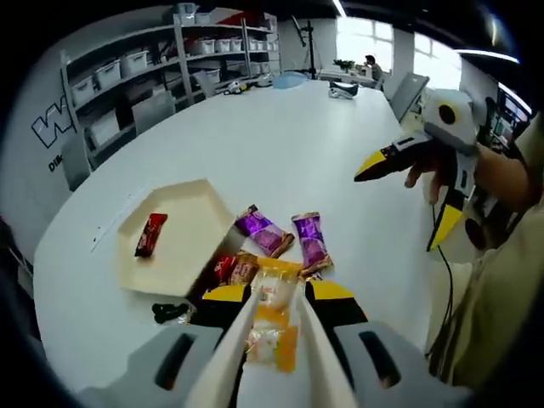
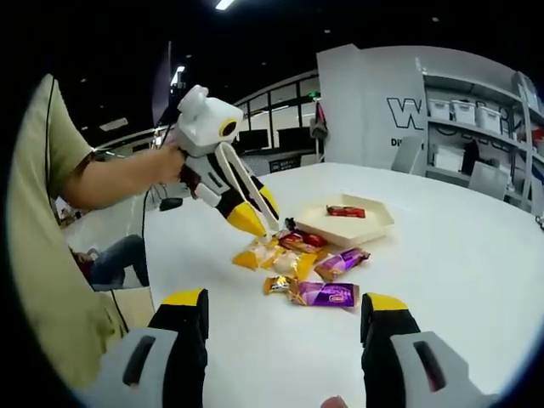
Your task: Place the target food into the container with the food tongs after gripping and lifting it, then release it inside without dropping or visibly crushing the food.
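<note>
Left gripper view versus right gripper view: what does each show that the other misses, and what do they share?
Left gripper view: the tongs close up, straddling a yellow packet, and a distant person at a desk.

Right gripper view: the right tool wide open over bare table, and the left tool seen from outside, above the yellow packet.

Both: the white table, the cream tray holding a red packet, and two purple packets.

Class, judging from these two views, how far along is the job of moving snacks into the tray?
Done: one red snack lies in the tray. In hand: the left gripper holds tongs down at the yellow snack; whether they grip it is unclear. Left: lifting it over, plus the purple snacks. The right gripper is open.
</note>
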Tool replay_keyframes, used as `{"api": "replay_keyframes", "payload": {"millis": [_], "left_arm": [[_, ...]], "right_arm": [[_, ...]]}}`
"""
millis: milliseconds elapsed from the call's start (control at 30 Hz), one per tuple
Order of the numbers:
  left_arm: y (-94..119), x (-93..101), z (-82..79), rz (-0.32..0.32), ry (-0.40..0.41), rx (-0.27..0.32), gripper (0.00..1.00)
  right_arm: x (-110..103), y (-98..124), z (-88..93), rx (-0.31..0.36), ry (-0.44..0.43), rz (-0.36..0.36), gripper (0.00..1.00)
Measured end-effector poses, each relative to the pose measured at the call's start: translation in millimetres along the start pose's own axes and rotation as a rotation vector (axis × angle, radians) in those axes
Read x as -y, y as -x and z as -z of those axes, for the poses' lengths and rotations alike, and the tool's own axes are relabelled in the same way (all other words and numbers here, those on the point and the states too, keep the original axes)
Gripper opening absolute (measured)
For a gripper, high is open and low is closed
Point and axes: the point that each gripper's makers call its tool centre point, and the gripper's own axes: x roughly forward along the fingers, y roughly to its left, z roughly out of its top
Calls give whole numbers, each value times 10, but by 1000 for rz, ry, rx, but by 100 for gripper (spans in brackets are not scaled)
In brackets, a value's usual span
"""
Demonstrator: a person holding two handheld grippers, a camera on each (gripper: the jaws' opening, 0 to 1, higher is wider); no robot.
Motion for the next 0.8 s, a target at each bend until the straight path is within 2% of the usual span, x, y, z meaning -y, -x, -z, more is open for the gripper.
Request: {"api": "replay_keyframes", "payload": {"millis": [333,467,800], "left_arm": [[-160,216,97,15,94,-8,24],[-222,244,163,-2,103,-23,24],[-306,291,166,-16,143,-22,24]], "right_arm": [[2,-18,35,-3,-6,-2,71],[-4,-24,58,-8,-7,-5,71],[-2,-15,86,-12,-10,-2,71]]}}
